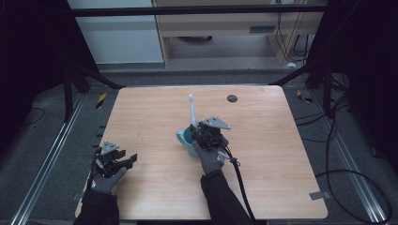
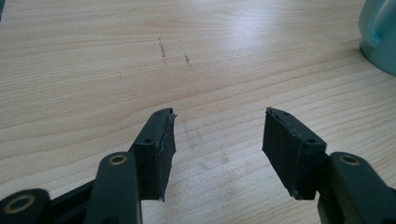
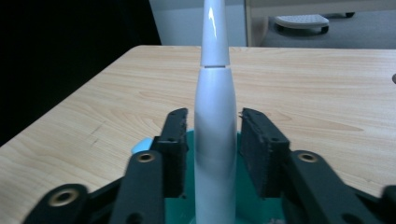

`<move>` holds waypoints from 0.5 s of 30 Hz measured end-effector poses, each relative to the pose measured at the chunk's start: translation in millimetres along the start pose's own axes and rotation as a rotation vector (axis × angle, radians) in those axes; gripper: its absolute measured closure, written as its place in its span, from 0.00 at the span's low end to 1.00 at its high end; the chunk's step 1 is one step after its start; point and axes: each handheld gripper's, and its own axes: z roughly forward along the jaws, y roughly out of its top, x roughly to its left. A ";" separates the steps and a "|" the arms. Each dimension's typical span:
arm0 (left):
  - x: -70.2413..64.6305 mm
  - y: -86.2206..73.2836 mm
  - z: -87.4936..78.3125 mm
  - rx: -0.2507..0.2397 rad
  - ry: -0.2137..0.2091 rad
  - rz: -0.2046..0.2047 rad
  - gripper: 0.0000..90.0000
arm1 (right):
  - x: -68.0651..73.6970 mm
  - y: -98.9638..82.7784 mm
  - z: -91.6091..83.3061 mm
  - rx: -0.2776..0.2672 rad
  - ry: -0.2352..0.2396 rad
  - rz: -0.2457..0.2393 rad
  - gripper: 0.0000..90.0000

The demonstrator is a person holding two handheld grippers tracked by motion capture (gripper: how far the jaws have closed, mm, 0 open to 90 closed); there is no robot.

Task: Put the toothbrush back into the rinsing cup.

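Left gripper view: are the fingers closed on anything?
No, the left gripper fingers stand wide apart with just bare wooden table between them.

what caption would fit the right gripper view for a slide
Right gripper with jaws open on either side of a white electric toothbrush standing in a teal cup on the wooden table.

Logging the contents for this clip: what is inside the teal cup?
An electric toothbrush stands upright in the teal cup, between the right gripper's open jaws, which do not visibly touch it. The gripper and the cup wall hide the brush's base and the cup's bottom.
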 end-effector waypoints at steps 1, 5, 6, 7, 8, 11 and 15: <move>0.1 0.0 -0.1 0.000 0.000 0.000 0.48 | -0.4 0.9 -3.1 0.000 0.012 -0.002 0.63; -0.1 -0.1 0.0 -0.001 0.000 0.000 0.48 | -1.6 4.0 -19.1 -0.005 0.045 -0.042 0.49; -0.3 -0.1 -0.1 -0.001 0.000 0.000 0.48 | -3.3 5.3 -26.3 -0.008 0.063 -0.047 0.44; -0.7 -0.1 -0.3 0.001 0.000 0.002 0.48 | -4.9 5.9 -30.5 -0.014 0.080 -0.047 0.41; -0.8 -0.1 -0.5 0.001 0.000 0.002 0.48 | -9.3 7.0 -38.7 -0.013 0.112 -0.033 0.36; -1.0 0.0 -1.0 0.001 0.001 0.005 0.48 | -19.5 8.7 -52.0 -0.008 0.139 -0.026 0.31; -1.1 -0.2 -1.1 -0.001 -0.003 0.006 0.47 | -40.8 10.3 -72.5 -0.003 0.125 -0.046 0.27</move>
